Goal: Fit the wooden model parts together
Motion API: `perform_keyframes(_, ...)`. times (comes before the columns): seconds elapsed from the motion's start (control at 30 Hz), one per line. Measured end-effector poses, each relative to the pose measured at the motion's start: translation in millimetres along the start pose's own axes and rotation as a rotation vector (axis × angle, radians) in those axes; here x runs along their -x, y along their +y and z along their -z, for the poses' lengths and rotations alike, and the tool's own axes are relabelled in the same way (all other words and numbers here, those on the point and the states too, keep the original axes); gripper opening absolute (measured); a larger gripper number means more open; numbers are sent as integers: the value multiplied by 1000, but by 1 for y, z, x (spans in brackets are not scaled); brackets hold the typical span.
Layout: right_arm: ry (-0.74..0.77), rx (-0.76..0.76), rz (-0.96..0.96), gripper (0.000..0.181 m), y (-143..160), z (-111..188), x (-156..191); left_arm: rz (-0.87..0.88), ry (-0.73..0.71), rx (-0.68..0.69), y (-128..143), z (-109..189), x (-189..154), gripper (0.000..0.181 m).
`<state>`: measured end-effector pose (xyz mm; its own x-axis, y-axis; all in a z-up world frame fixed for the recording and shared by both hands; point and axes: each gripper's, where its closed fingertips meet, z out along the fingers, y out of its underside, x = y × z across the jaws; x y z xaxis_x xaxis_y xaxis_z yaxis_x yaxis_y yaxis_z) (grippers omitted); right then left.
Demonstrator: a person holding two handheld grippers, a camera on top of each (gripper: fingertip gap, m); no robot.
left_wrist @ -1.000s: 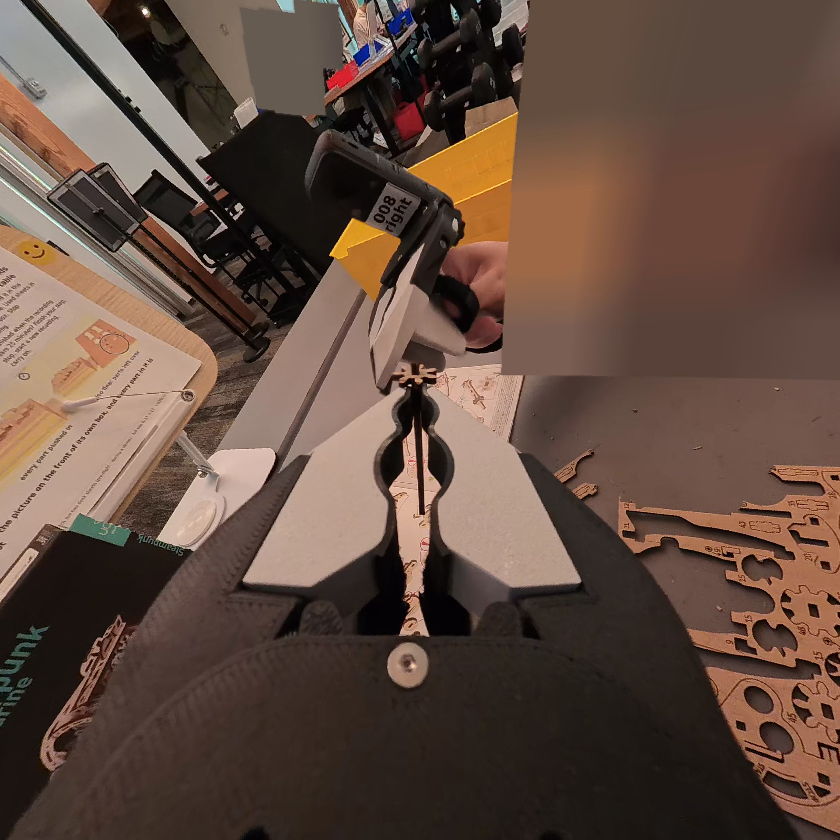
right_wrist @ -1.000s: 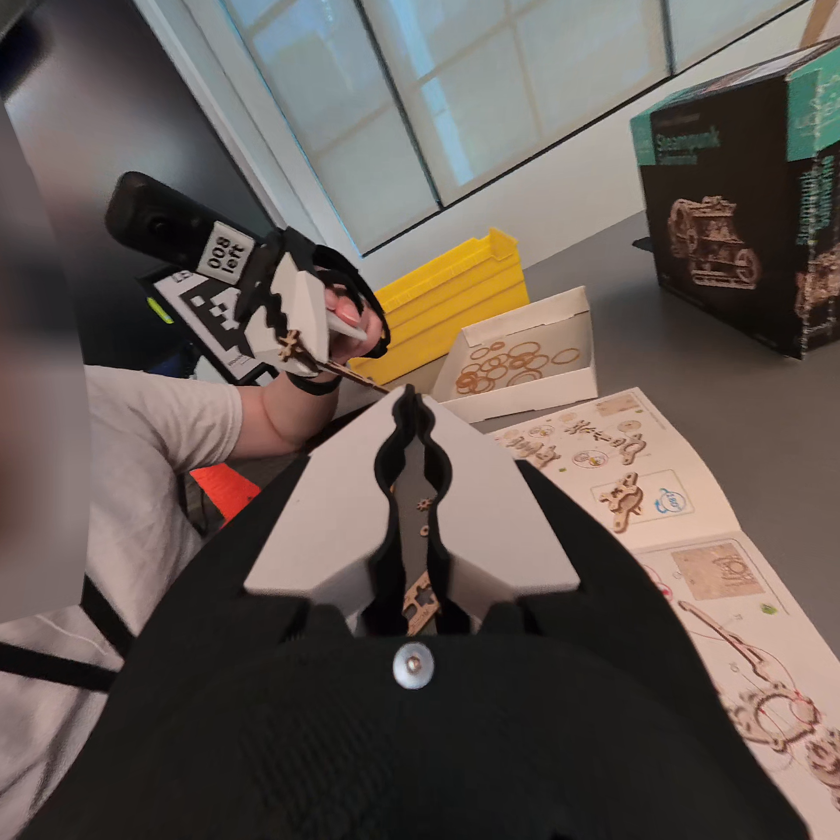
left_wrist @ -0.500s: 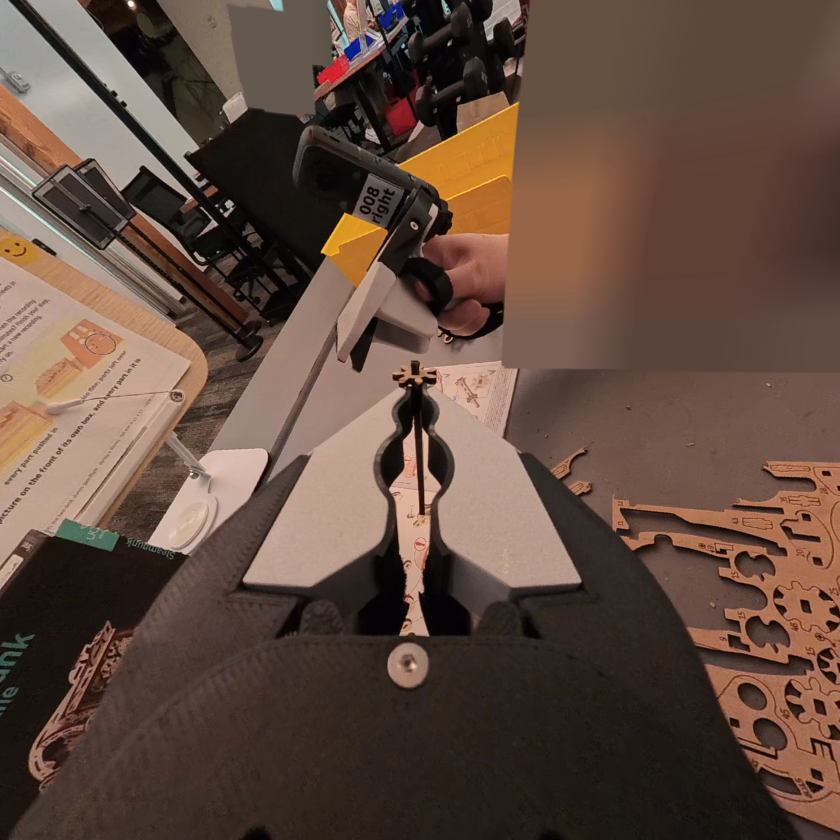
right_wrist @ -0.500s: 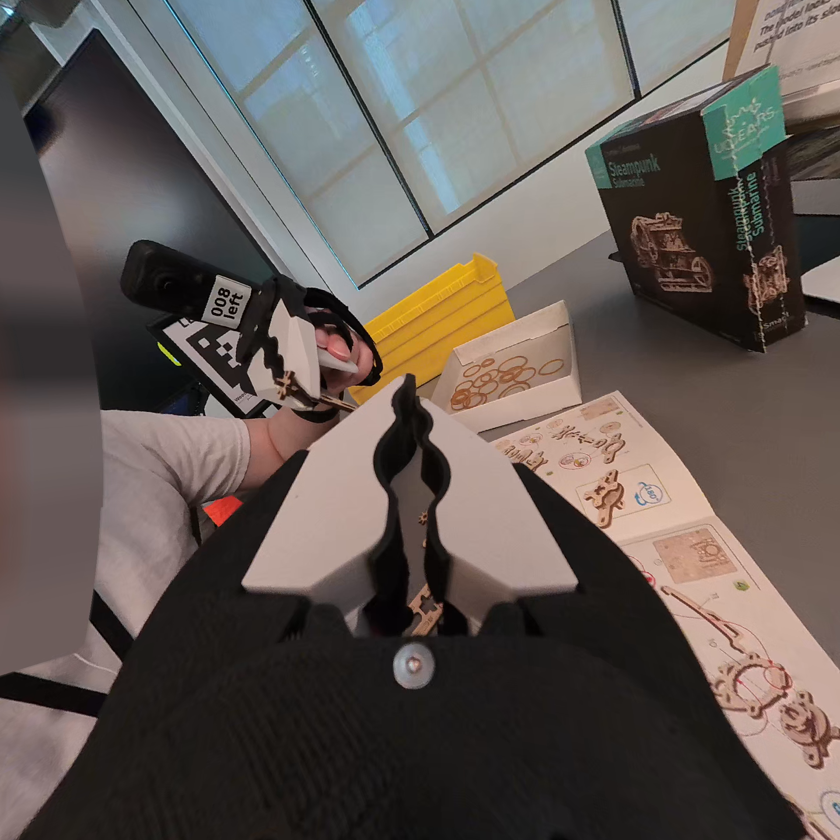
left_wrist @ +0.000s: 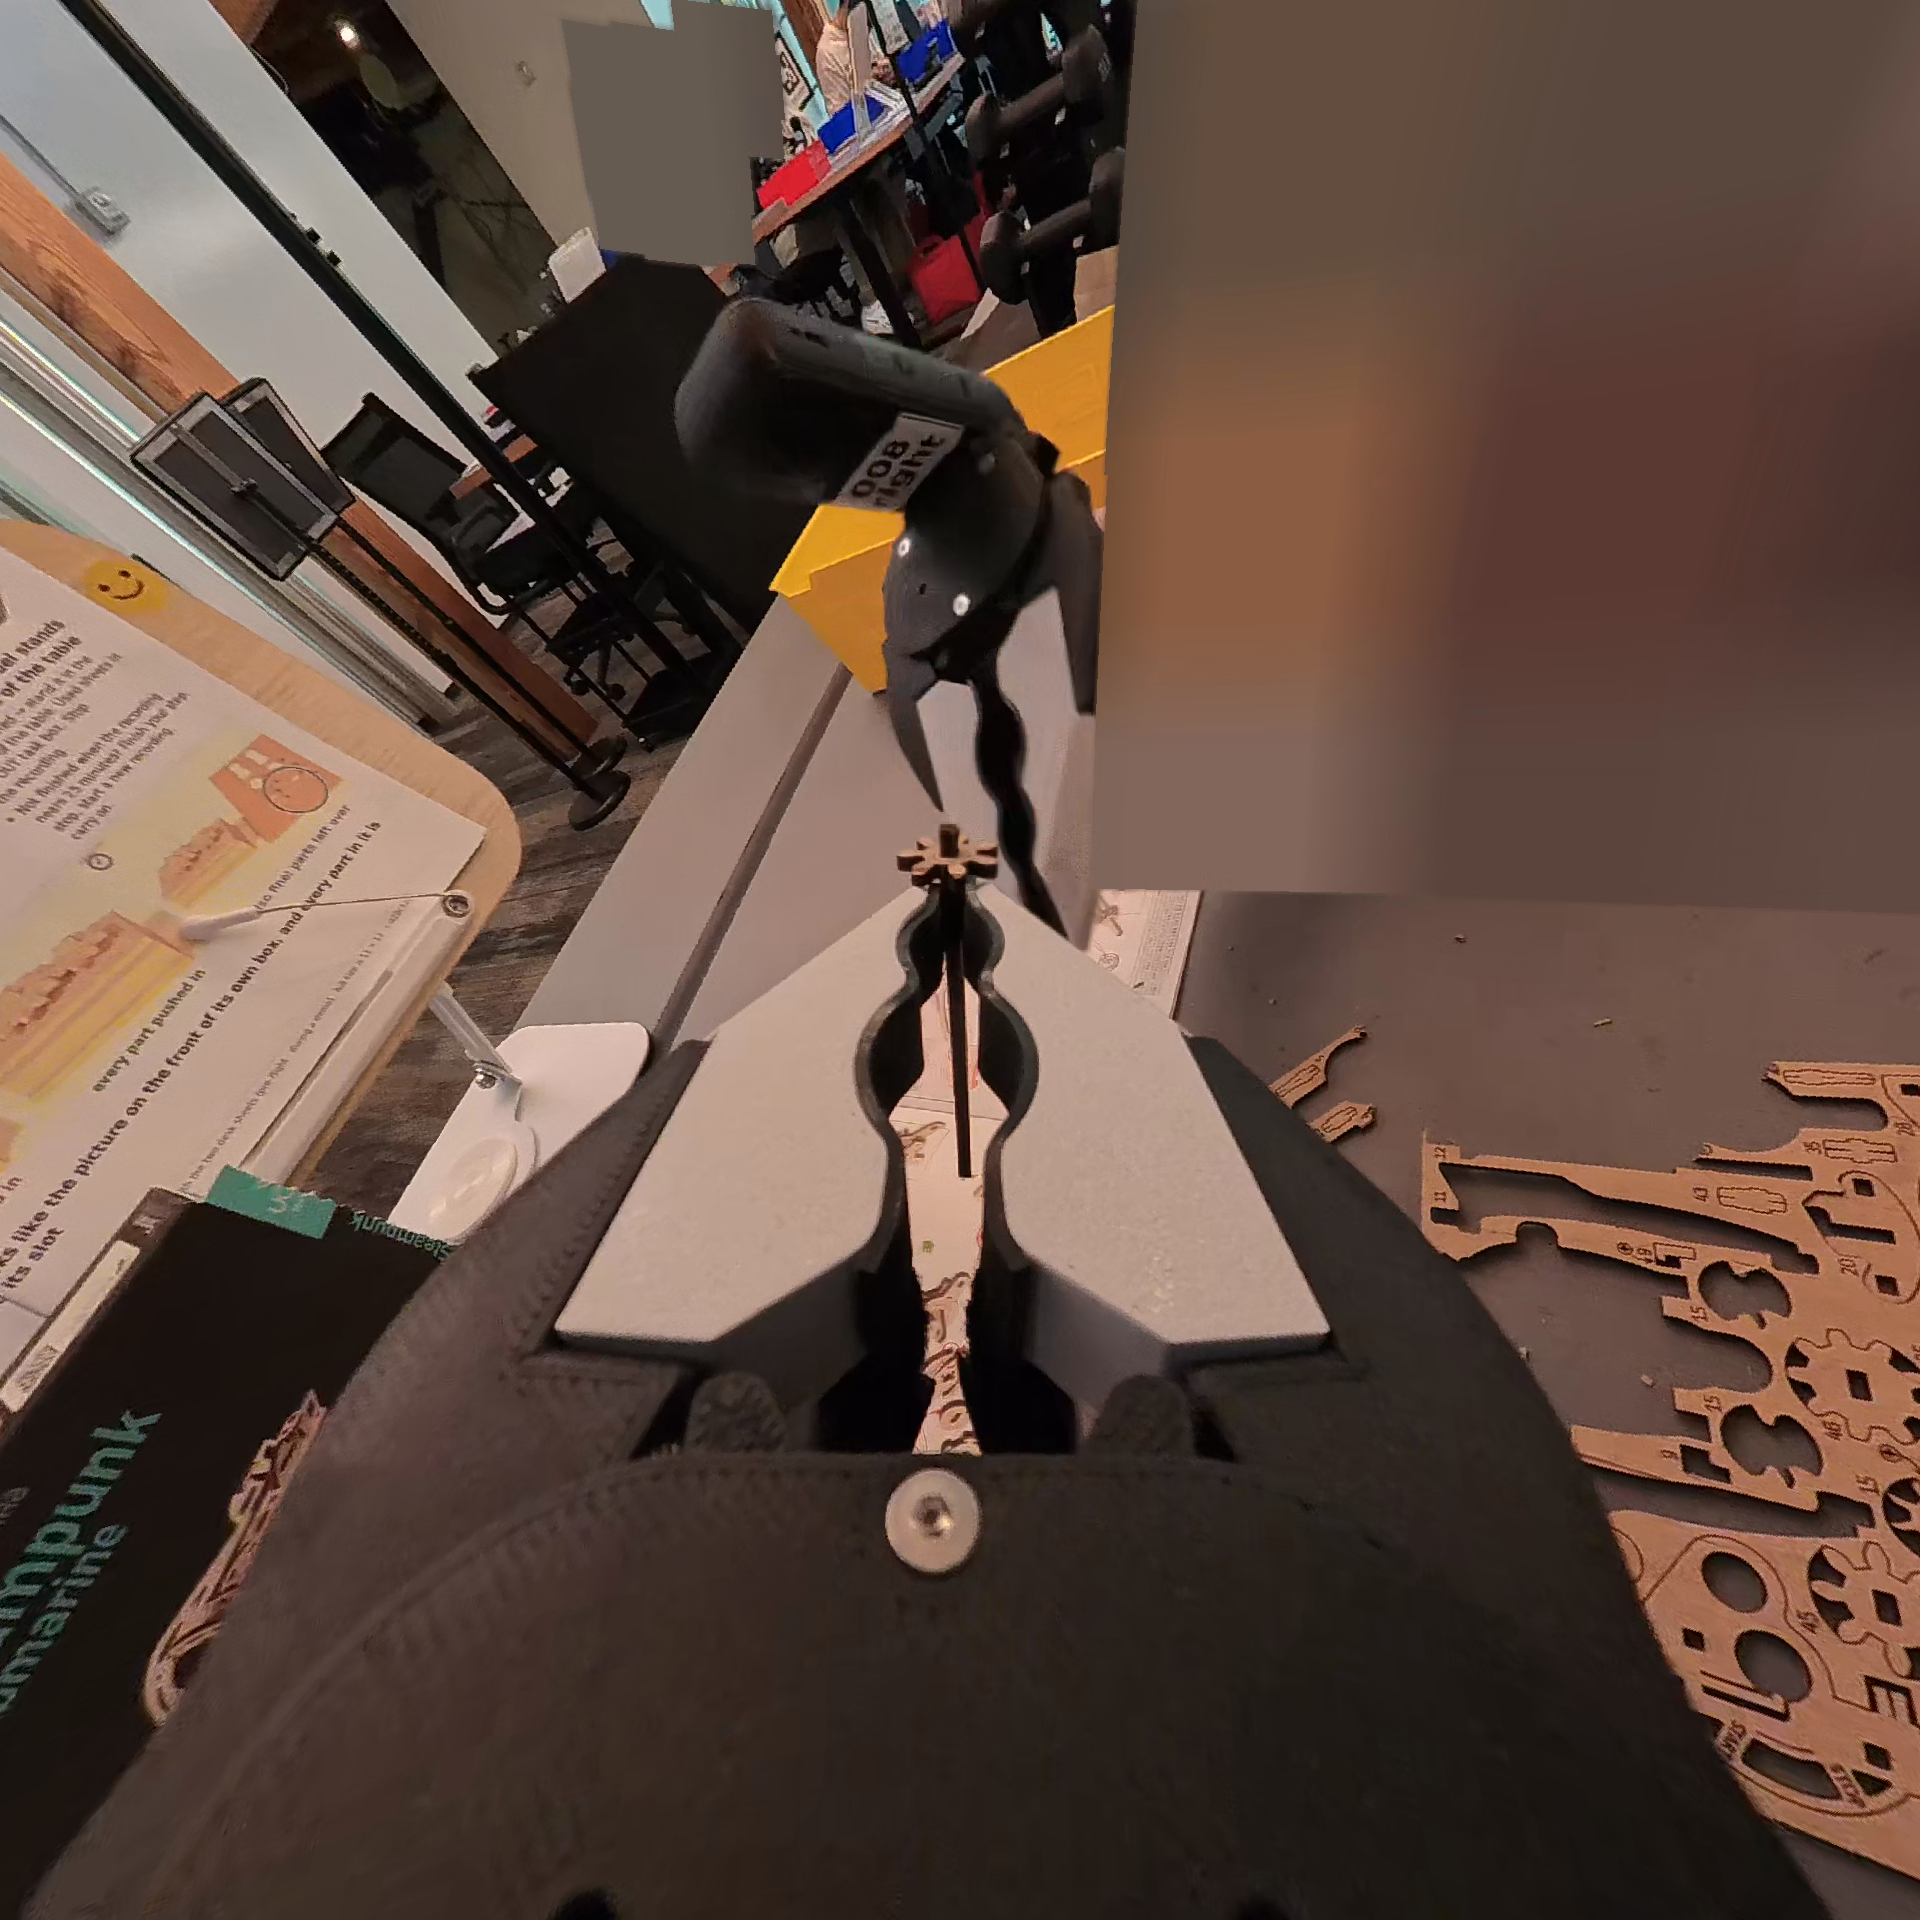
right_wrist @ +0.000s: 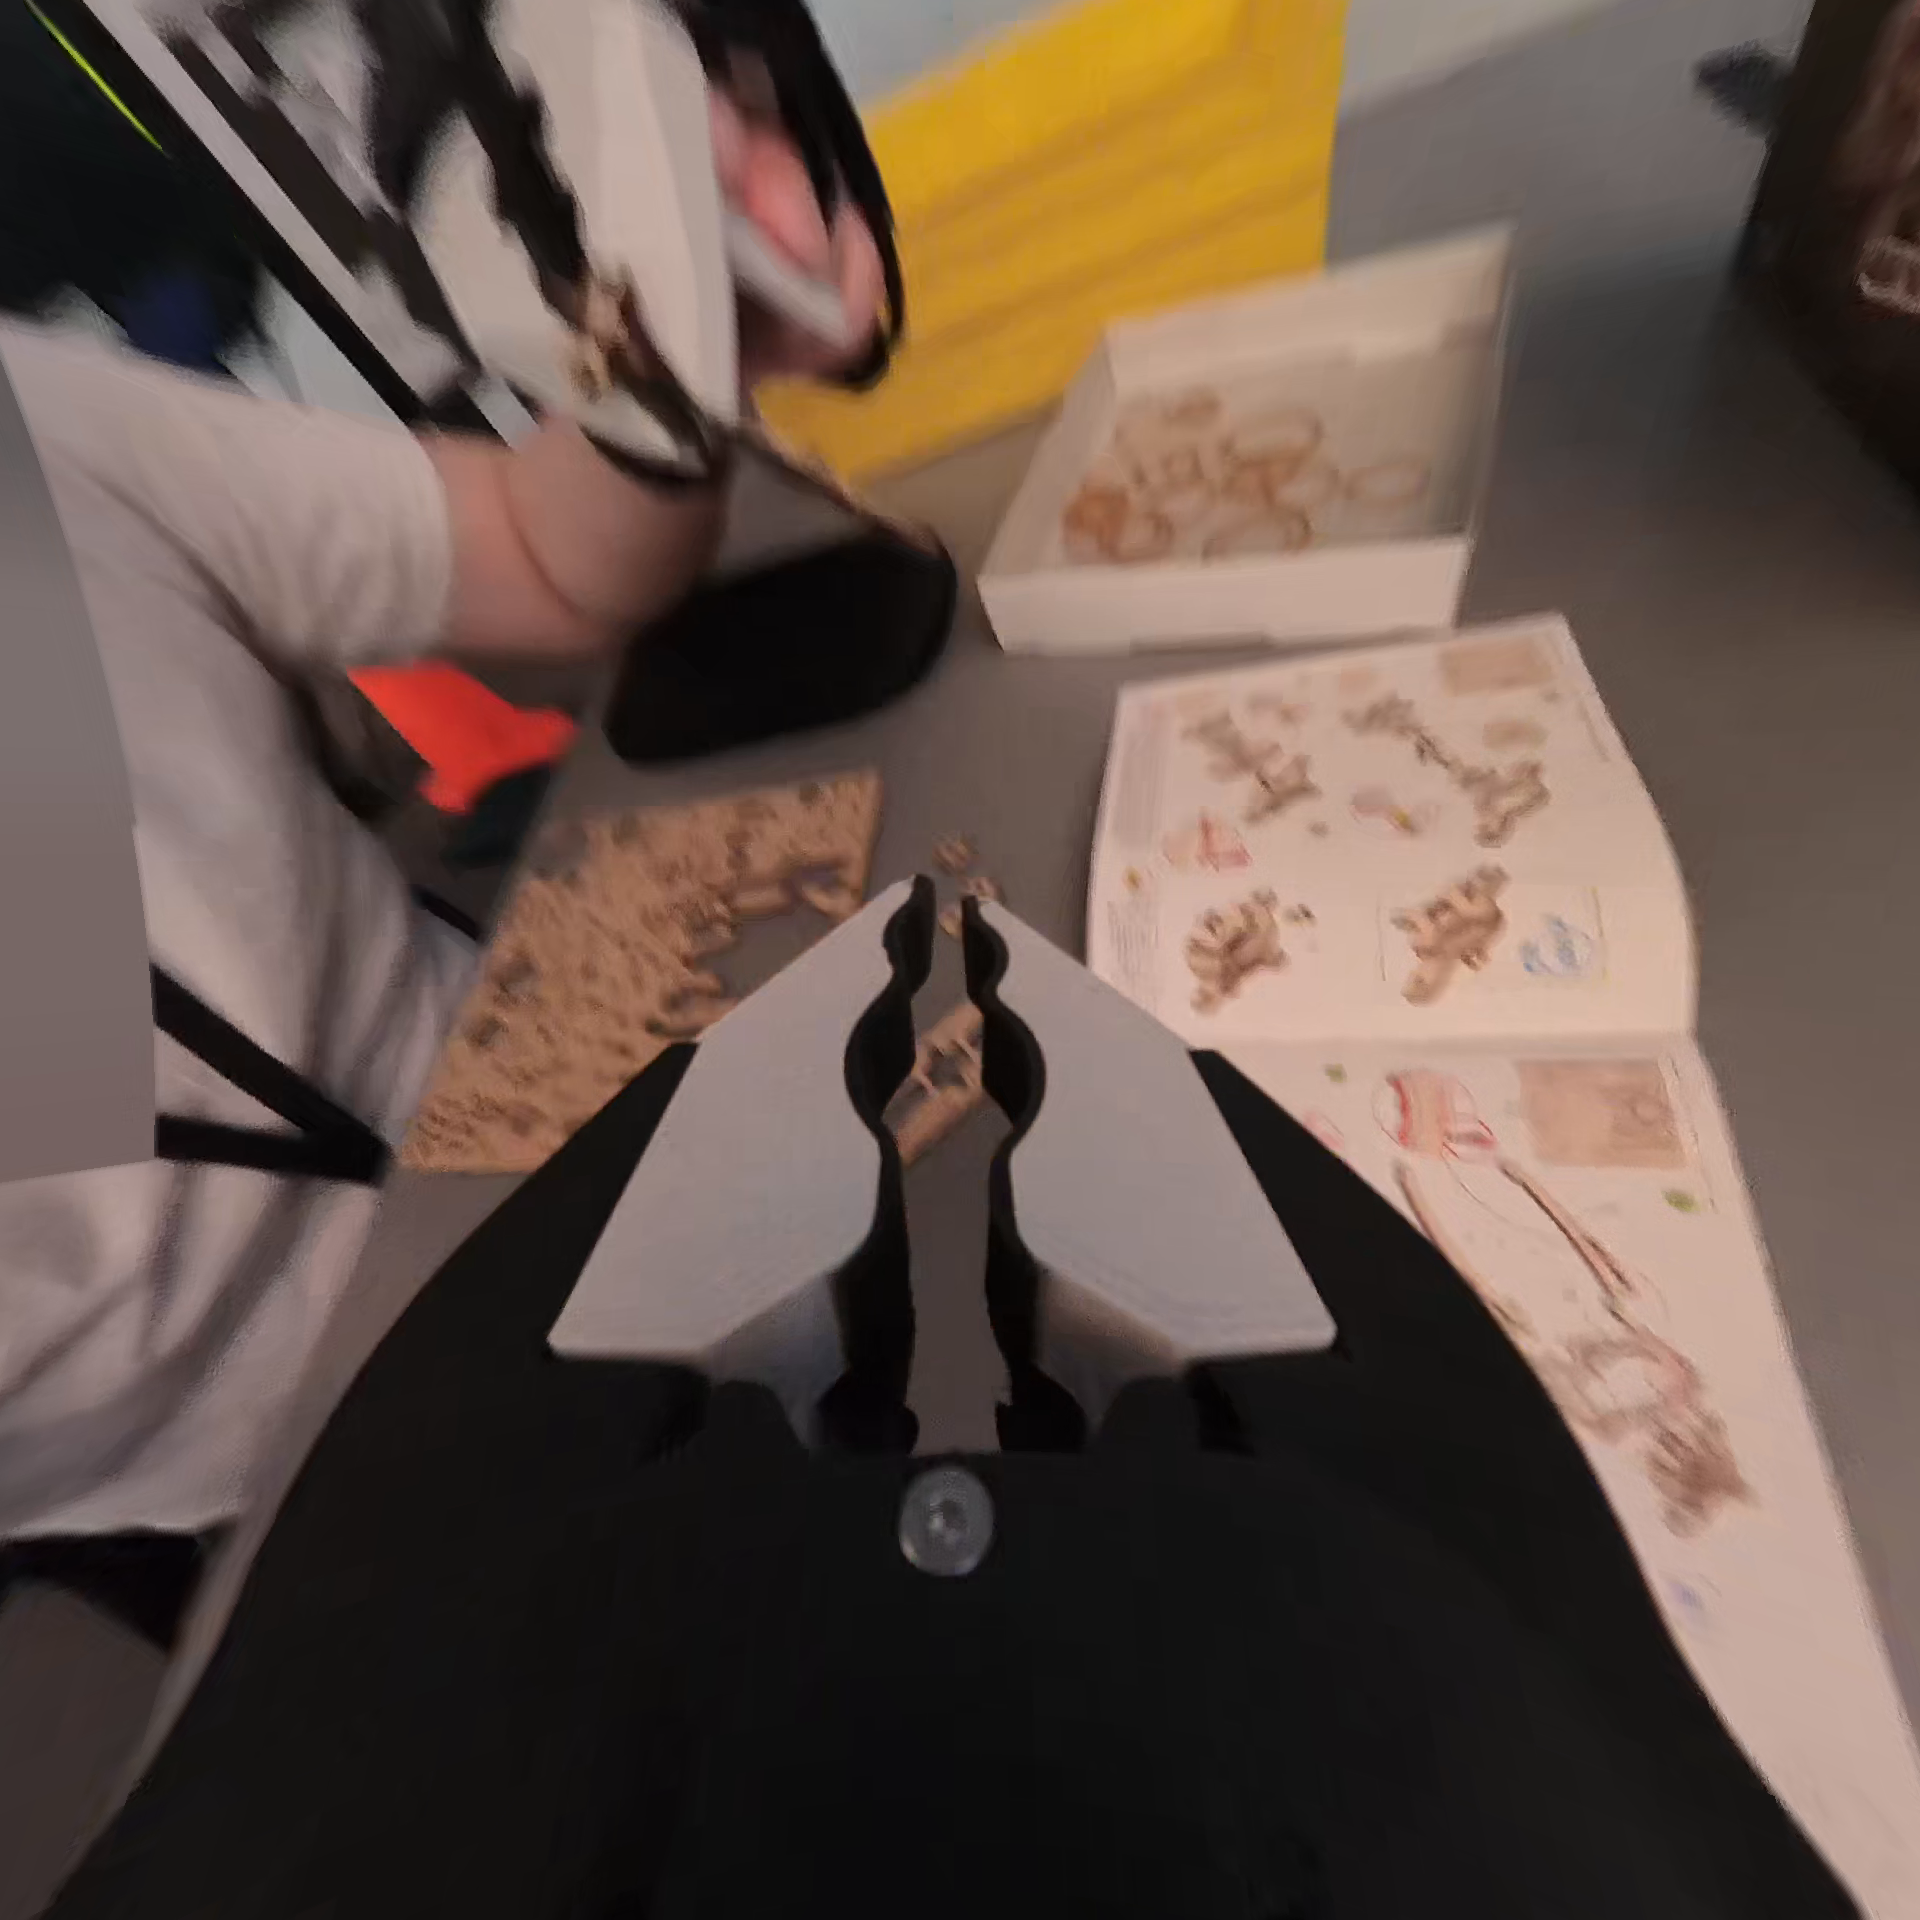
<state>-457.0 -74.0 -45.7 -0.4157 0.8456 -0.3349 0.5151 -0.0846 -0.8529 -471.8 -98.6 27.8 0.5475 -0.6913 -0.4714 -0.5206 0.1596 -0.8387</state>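
My left gripper (left_wrist: 948, 906) is shut on a thin dark rod (left_wrist: 961, 1039) with a small wooden gear (left_wrist: 948, 858) on its tip, held up above the table. It shows blurred in the right wrist view (right_wrist: 644, 416), top left. My right gripper (right_wrist: 945, 896) is slightly open and empty, and points down at a few small loose wooden pieces (right_wrist: 951, 857) on the grey table. In the left wrist view the right gripper (left_wrist: 987, 831) hangs just behind the gear, its jaws apart.
A cut-out wooden sheet (right_wrist: 644, 935) lies left of the loose pieces and also shows in the left wrist view (left_wrist: 1714, 1351). An instruction leaflet (right_wrist: 1403, 883), a white box of rings (right_wrist: 1247, 582) and a yellow bin (right_wrist: 1091, 156) lie beyond. A black kit box (left_wrist: 125, 1455) stands at left. The left gripper's tips are roughly 8 cm from the right gripper's.
My right gripper has swung from facing the left gripper down toward the table, and its jaws have parted a little. The left gripper still holds the rod and gear.
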Motion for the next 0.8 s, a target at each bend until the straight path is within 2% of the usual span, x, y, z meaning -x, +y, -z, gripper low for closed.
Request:
perform_keyframes(0.07, 105, 171, 98, 12, 22, -5, -6, -2, -2, 2, 0, 1, 1, 0)
perform_keyframes(0.27, 222, 590, 233, 18, 80, -20, -12, -1, -2, 13, 3, -1, 2, 0)
perform_keyframes(0.4, 259, 664, 299, 19, 89, -28, -17, 3, -6, 16, 5, 0, 4, 0)
perform_keyframes(0.8, 272, 717, 308, 14, 99, -30, -20, 6, -7, 20, 7, -1, 5, 0)
